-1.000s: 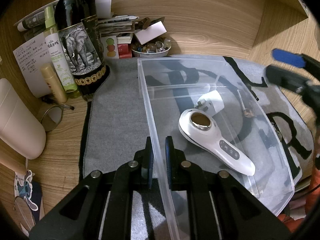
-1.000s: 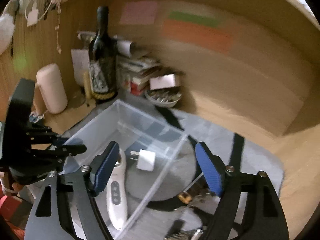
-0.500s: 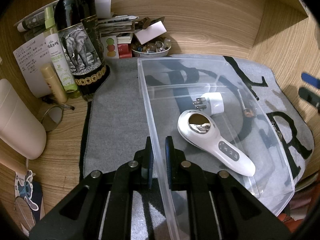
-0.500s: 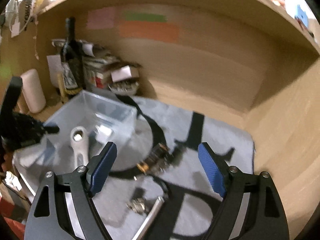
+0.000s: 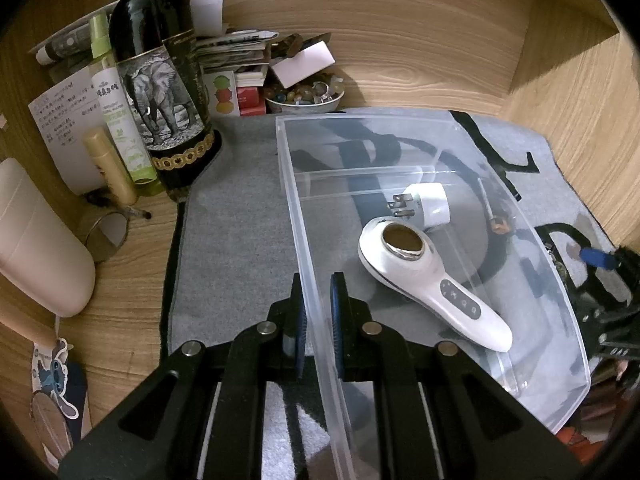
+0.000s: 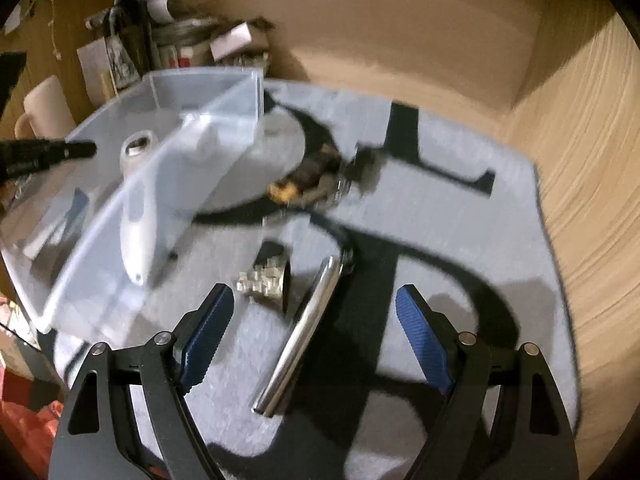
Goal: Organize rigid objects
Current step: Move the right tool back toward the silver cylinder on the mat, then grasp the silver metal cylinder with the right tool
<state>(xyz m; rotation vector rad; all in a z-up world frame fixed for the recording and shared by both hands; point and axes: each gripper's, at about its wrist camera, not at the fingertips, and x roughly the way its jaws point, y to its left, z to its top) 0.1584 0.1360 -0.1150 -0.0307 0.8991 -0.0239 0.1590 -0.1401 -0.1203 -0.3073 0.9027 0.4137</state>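
Picking up the next thing for the clear box (image 5: 400,128) looks like the step in hand. Two things already lie in the box: a white handheld gadget (image 5: 424,276) and a white plug (image 5: 430,206).

The left tool (image 5: 318,312) is pressed together on the near wall of the box, with one pad outside and one pad inside. It seems to be holding the box steady.

The right tool (image 6: 316,336) is spread wide and holds nothing. It touches nothing that can be seen. It hangs above the grey mat (image 6: 460,208) on the desk. A shiny metal tube (image 6: 304,336) lies on the mat right between its two pads, slanted away from them. Just past the left pad sits a small silver lump (image 6: 266,282). Farther ahead is a brown and orange thing (image 6: 308,178), too blurred to name. The box is off to the left of this tool.

The next move probably calls for lowering the right tool around the tube, maybe turning so the pads meet its long sides, and then squeezing. The tube is round and smooth, so it could roll or slip.
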